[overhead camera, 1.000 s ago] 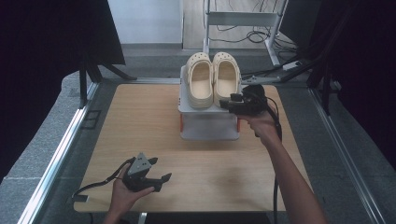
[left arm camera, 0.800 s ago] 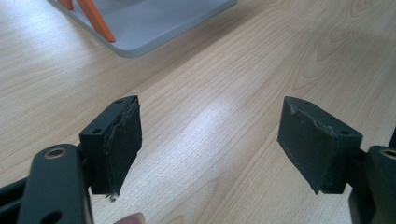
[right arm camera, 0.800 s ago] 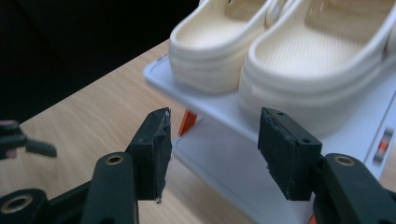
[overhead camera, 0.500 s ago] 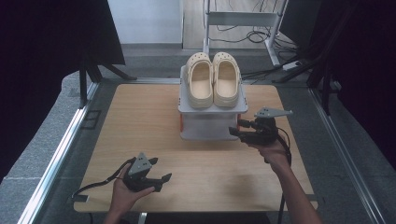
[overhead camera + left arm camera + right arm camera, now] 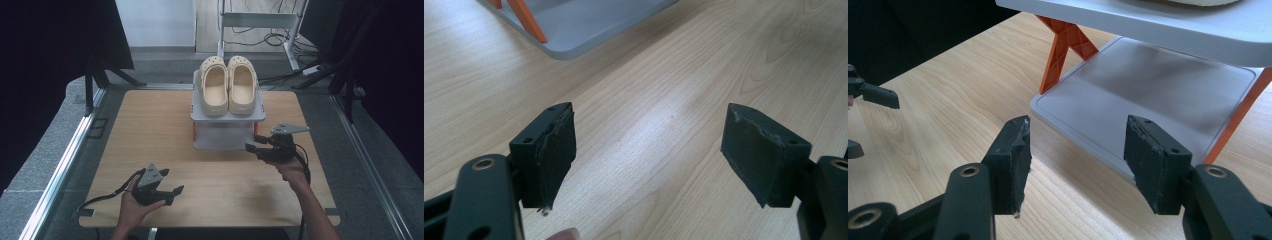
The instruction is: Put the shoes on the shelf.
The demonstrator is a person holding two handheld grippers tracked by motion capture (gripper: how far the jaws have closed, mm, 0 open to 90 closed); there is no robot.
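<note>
A pair of cream clogs (image 5: 228, 85) stands side by side on the top of a small grey two-level rack (image 5: 227, 131) with orange legs (image 5: 1062, 46). My right gripper (image 5: 253, 146) is low by the rack's near right corner and open with nothing between its jaws. In the right gripper view it (image 5: 1075, 155) faces the rack's bottom plate (image 5: 1153, 90) under the top shelf (image 5: 1158, 22). My left gripper (image 5: 172, 182) rests open near the table's front left. Its pads (image 5: 555, 145) are wide apart over bare wood, and the rack's bottom plate (image 5: 579, 25) lies farther off.
The wooden table (image 5: 150, 130) has metal rails along both sides and dark curtains beyond them. A metal frame and cables (image 5: 260, 22) stand on the floor behind the rack. The left gripper (image 5: 870, 95) shows at the far left of the right gripper view.
My right gripper has come down and back from beside the clogs on the top shelf to the table by the rack's lower level. The left gripper has stayed put.
</note>
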